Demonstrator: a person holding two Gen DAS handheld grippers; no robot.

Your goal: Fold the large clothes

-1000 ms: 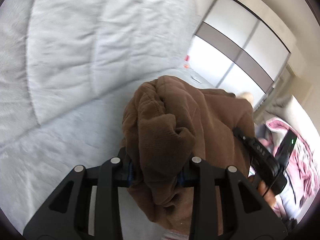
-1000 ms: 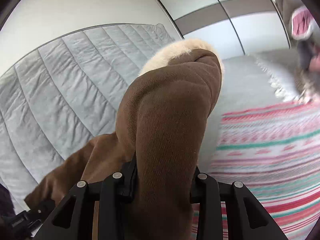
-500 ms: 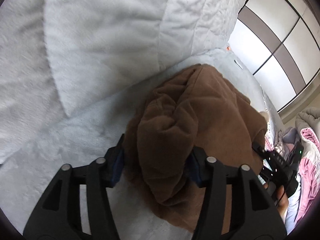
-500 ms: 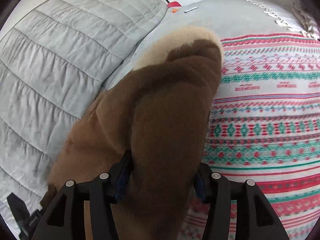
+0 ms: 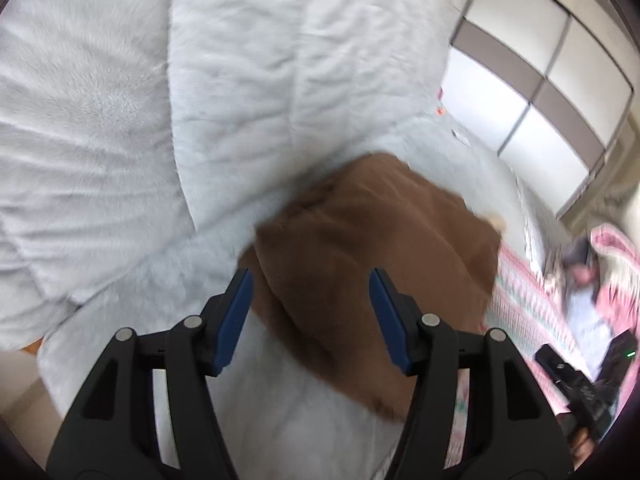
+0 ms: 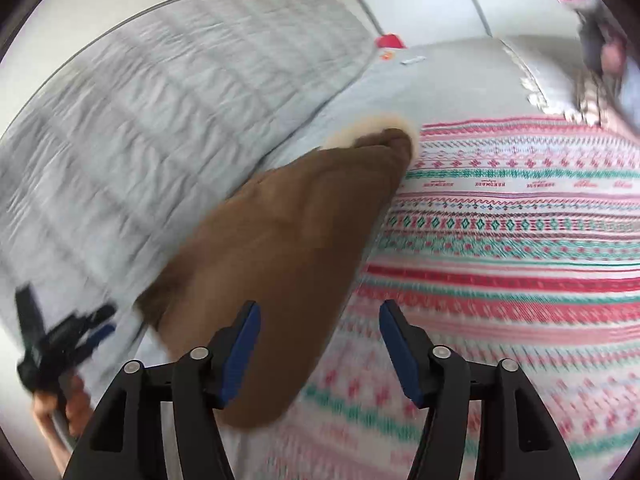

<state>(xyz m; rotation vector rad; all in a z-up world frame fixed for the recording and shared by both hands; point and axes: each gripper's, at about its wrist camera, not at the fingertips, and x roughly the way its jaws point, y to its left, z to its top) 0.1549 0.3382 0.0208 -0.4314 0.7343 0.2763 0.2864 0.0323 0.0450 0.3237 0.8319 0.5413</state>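
Both grippers have let go since a sec ago: back then each was clamped on a bunched fold of the brown garment, now the cloth lies free on the bed.

Biggest first. Grey quilt (image 5: 280,60) fills the left and far side of the bed in both views. Striped blanket (image 6: 520,240), red/green/white pattern, covers the right side. Brown garment (image 5: 372,256) sits folded between them, one edge over the grey bedding, the other just onto the stripes; a cream fleecy lining (image 6: 372,132) peeks out at its far end.

Left gripper (image 5: 312,300): jaws apart, pads clear of the cloth, garment lying beyond and under the gap, nothing pinched. Right gripper (image 6: 320,336): jaws opening, brown cloth just by the left pad but not squeezed, far as the blurred frame shows. A hand (image 6: 60,404) holding the left gripper shows at the edge of the right view.

Step looks like release after laying a fold. To do it well: pull both grippers straight back w/o snagging the fabric, check edges line up, then smooth any hump before regripping for the next fold.
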